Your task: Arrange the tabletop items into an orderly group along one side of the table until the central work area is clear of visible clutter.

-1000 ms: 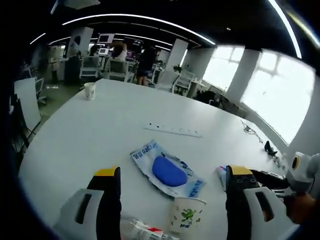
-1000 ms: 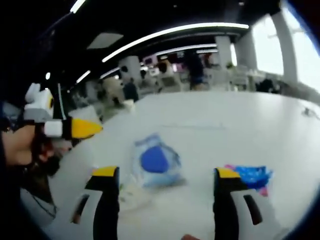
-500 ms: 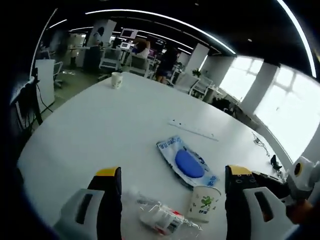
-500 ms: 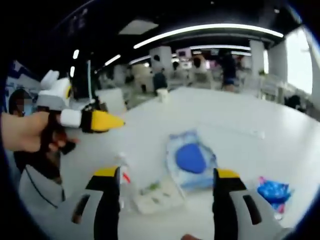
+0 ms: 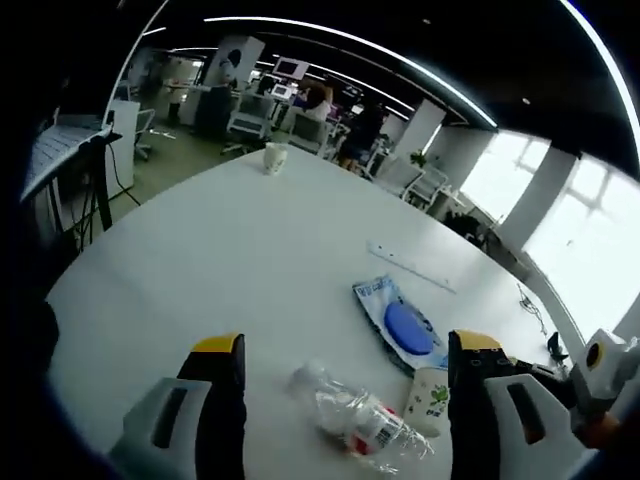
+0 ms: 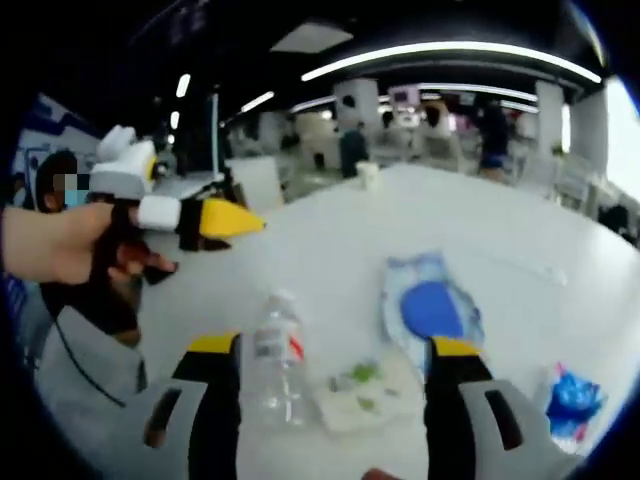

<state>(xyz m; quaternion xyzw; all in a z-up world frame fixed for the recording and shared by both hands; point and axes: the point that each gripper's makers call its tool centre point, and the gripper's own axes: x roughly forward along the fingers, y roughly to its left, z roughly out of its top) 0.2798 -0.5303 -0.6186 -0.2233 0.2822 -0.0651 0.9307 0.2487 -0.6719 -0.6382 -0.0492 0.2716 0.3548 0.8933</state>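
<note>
A bottle lies on the table just beside a paper cup; the pouch lies beyond the cup.

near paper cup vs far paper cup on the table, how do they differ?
The near paper cup has a green print; the far paper cup looks plain whitish, too small for detail. The near paper cup stands beside the plastic bottle and the blue packet; the far paper cup stands alone near the table's far edge. Both are upright.
</note>
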